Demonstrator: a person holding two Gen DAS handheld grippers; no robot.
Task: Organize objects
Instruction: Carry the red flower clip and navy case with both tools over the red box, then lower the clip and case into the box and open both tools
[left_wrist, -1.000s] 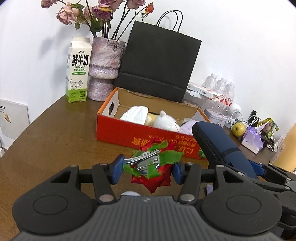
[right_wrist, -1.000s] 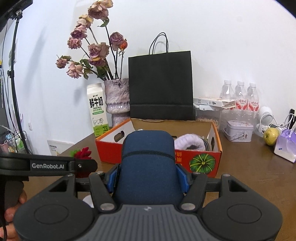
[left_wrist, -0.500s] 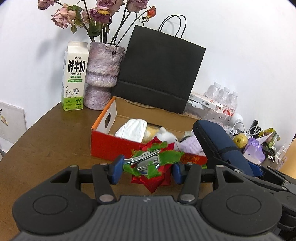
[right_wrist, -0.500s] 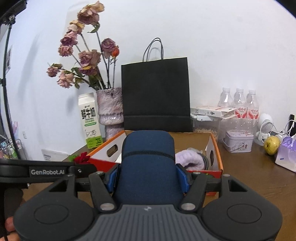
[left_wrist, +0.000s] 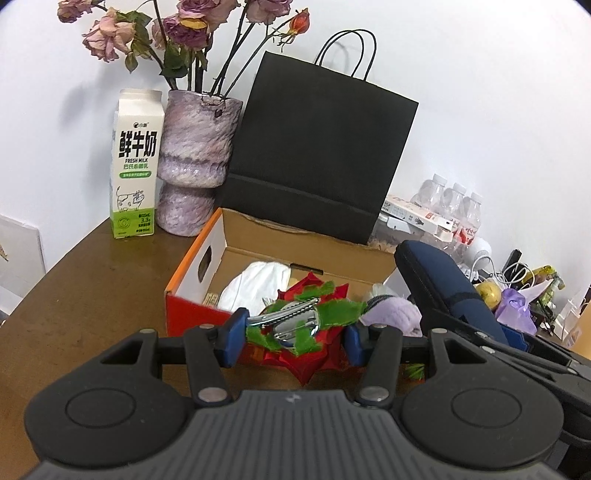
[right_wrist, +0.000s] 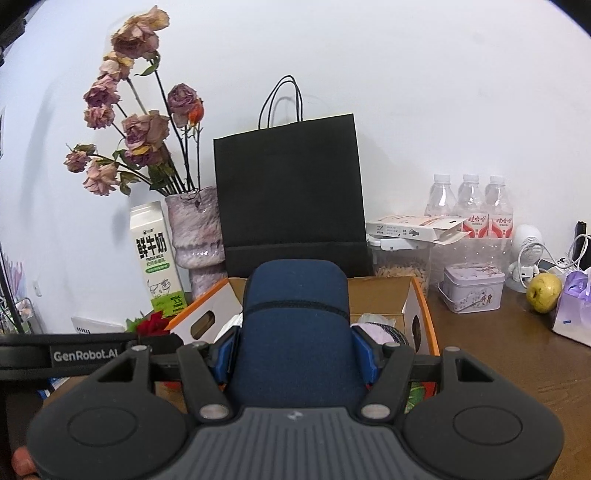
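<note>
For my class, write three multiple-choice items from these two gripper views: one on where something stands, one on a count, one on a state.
1. Where does the milk carton stand?
A. left of the purple vase
B. inside the cardboard box
C. beside the yellow-green fruit

2. How many water bottles stand at the wall?
A. one
B. three
C. five

3. What is the right gripper doing?
A. hanging empty
B. clamped on a dark blue case
C. clamped on the black paper bag

Answers
1. A: the carton sits on the table just left of the vase in both views.
2. B: three caps show in a row in the right wrist view.
3. B: both blue pads press the sides of the case.
</note>
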